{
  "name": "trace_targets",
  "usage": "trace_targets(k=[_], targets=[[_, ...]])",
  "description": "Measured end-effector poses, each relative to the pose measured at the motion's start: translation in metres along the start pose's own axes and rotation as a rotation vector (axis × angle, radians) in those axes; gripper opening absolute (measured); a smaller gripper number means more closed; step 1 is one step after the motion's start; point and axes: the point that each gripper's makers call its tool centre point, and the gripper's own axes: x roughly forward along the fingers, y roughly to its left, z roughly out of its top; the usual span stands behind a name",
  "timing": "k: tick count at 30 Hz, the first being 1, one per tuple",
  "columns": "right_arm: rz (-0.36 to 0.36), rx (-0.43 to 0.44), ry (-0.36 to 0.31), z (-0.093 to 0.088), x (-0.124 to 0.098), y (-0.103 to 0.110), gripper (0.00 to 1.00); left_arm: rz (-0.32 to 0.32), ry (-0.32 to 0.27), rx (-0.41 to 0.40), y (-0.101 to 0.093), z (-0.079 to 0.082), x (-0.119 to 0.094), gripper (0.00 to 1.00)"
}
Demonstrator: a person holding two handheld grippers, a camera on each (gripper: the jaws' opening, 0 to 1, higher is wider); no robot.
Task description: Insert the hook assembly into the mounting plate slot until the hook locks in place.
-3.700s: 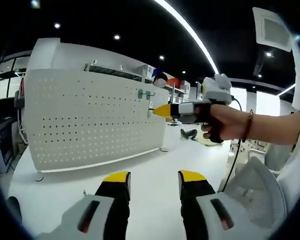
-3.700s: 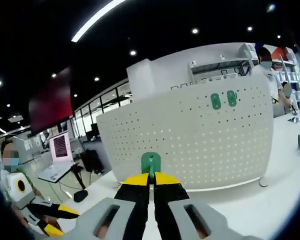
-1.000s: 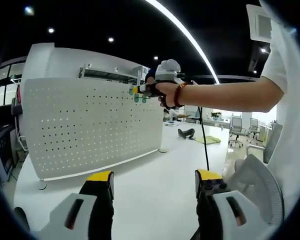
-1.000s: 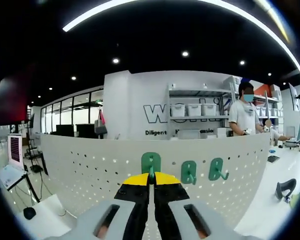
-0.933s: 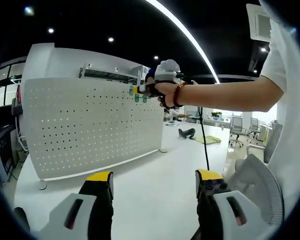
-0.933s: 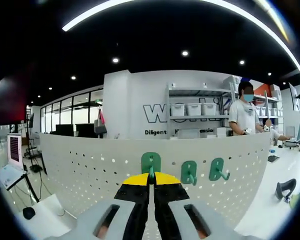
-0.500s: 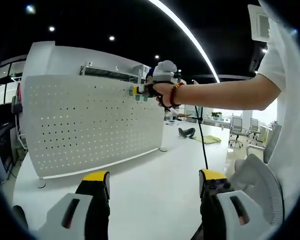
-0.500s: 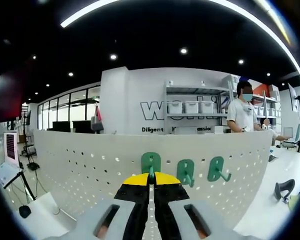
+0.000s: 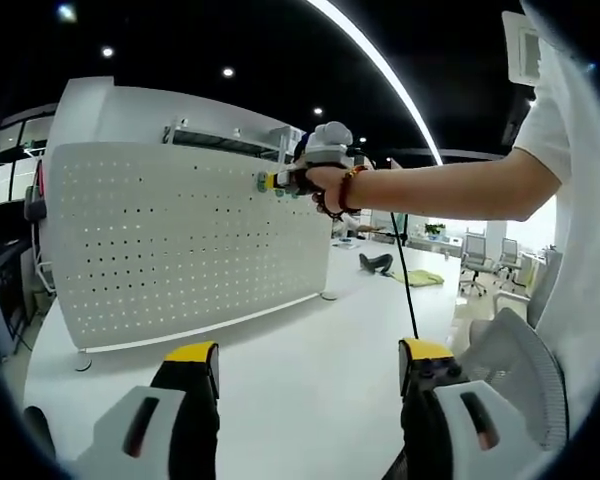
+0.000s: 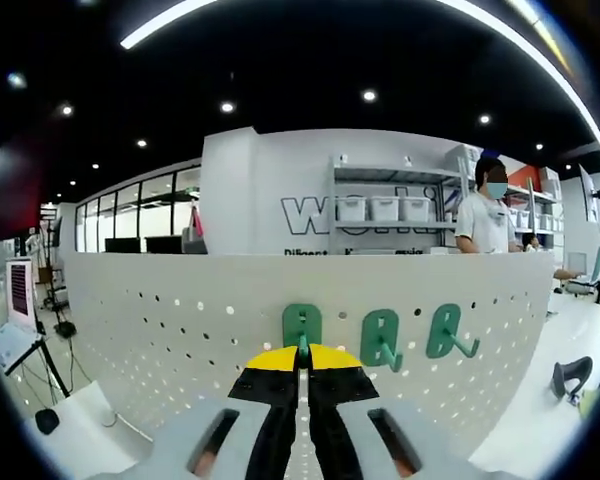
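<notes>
The white perforated mounting plate (image 9: 180,240) stands upright on a white table (image 9: 290,370). In the right gripper view my right gripper (image 10: 302,352) is shut on a green hook (image 10: 301,325), held close against the top rows of the plate (image 10: 180,340). Two more green hooks (image 10: 381,334) (image 10: 446,331) hang on the plate to its right. In the left gripper view the right gripper (image 9: 280,181) is held by a hand at the plate's top right corner. My left gripper (image 9: 305,360) stands open low over the table, holding nothing.
A person in a white shirt (image 10: 485,225) stands behind the plate by shelves (image 10: 380,215) with bins. A mesh office chair (image 9: 505,370) sits at the right. The white sleeve (image 9: 580,220) of the person holding the grippers is at the right edge.
The right gripper with its hook has edged closer to the plate, and the two hung hooks look larger. The left gripper stays open and nearly still.
</notes>
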Motion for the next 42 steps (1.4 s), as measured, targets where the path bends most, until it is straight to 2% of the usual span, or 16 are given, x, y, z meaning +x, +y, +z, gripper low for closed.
trace_targets(k=[8, 15, 26, 39, 42], targets=[[-0.013, -0.010, 0.002, -0.001, -0.001, 0.002, 0.01, -0.006, 0.005, -0.004, 0.002, -0.001, 0.001, 0.74], [-0.031, -0.095, 0.012, -0.003, -0.003, 0.004, 0.01, -0.015, 0.014, -0.001, 0.001, -0.002, 0.003, 0.74], [-0.021, -0.155, 0.025, -0.005, -0.001, 0.008, 0.02, -0.023, 0.022, -0.002, 0.001, -0.002, 0.005, 0.75], [0.026, -0.136, 0.036, -0.011, -0.001, 0.015, 0.12, 0.004, 0.026, -0.026, 0.013, -0.003, 0.013, 0.72], [0.042, -0.132, 0.038, -0.013, -0.002, 0.018, 0.16, 0.014, 0.036, -0.009, 0.015, -0.005, 0.013, 0.72]])
